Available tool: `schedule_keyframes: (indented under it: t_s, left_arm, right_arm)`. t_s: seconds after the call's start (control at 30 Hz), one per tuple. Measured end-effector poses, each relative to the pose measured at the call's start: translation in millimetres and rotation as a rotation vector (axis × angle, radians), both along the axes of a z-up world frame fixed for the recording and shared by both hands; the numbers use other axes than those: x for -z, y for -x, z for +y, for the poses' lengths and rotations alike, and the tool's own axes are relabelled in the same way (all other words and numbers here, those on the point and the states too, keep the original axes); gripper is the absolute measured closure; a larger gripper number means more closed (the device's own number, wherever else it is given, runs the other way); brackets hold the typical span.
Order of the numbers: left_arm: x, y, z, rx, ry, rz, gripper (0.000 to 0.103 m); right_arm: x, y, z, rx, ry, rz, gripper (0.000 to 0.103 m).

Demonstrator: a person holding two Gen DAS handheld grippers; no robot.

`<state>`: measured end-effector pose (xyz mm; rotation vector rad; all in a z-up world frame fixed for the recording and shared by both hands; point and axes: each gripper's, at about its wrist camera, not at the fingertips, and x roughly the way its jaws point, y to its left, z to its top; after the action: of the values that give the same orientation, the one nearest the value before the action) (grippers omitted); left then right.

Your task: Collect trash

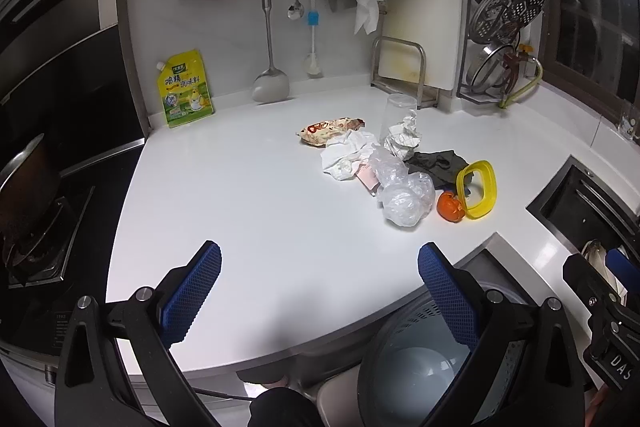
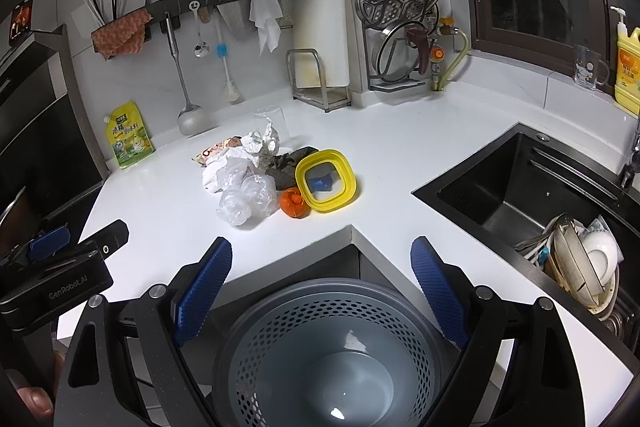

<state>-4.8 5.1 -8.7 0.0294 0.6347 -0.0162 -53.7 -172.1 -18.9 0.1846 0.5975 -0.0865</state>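
I hold both tools low at the near edge of the white worktop (image 1: 248, 211), level and pointing toward the back wall. My left tool (image 1: 320, 291) is spread wide with nothing between its blue pads; my right tool (image 2: 322, 287) is just as wide and equally bare, hovering over the grey perforated bin (image 2: 328, 347) below the worktop's corner. The trash lies in a heap mid-worktop, well ahead of both tools: a snack wrapper (image 1: 330, 129), crumpled tissue (image 1: 346, 155), a clear plastic bag (image 1: 402, 193), an orange peel (image 1: 450, 207) touching a yellow lid (image 2: 326, 180) (a blue scrap shows through it). Readable writing — "GenRobot.AI" on the left tool's body in the right wrist view, and Chinese characters on the yellow-green pouch (image 1: 185, 89) by the wall.
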Motion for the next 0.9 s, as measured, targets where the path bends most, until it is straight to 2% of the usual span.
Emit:
schedule_keyframes:
  t_s: [0.57, 0.9]
  left_arm:
    - [13.4, -17.6, -10.1, 0.011, -0.025, 0.034, 0.006]
    - [33.9, -43.7, -8.1, -0.013, -0.008, 0.078, 0.006]
  right_arm:
    - [15.4, -16.4, -2.6, -0.035, -0.013, 0.028, 0.016]
    - [35.0, -42.5, -18.3, -0.046, -0.033, 0.062, 0.016]
